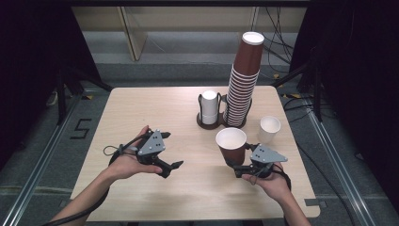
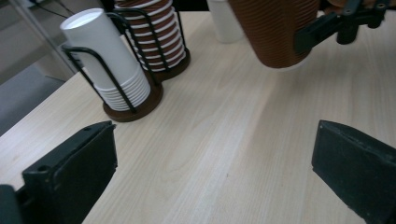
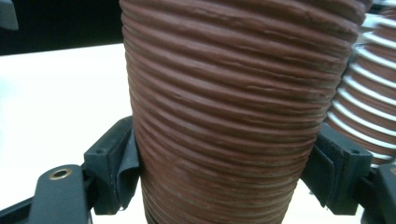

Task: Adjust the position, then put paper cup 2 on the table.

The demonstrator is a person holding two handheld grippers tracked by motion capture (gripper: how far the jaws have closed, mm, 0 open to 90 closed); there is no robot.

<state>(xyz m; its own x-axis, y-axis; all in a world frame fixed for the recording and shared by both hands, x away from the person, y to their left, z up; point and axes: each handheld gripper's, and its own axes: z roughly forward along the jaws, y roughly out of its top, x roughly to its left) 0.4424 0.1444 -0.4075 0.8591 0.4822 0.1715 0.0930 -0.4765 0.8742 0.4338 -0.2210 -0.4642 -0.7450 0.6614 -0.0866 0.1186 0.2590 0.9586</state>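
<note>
My right gripper (image 1: 236,165) is shut on a brown ribbed paper cup (image 1: 231,145), upright with its white inside showing, at the table's right front. In the right gripper view both pads press the sides of the brown cup (image 3: 233,107). At the left front, my left gripper (image 1: 171,168) is open with nothing in it. In the left gripper view, my left gripper (image 2: 215,172) has its jaws wide apart over bare wood. The held brown cup (image 2: 275,28) hangs ahead of it.
A tall leaning stack of brown cups (image 1: 242,89) and a short stack of white cups (image 1: 209,107) stand in wire holders at the back middle. A single white cup (image 1: 269,128) stands right of the held cup. The light wooden table (image 1: 141,108) has dark floor around it.
</note>
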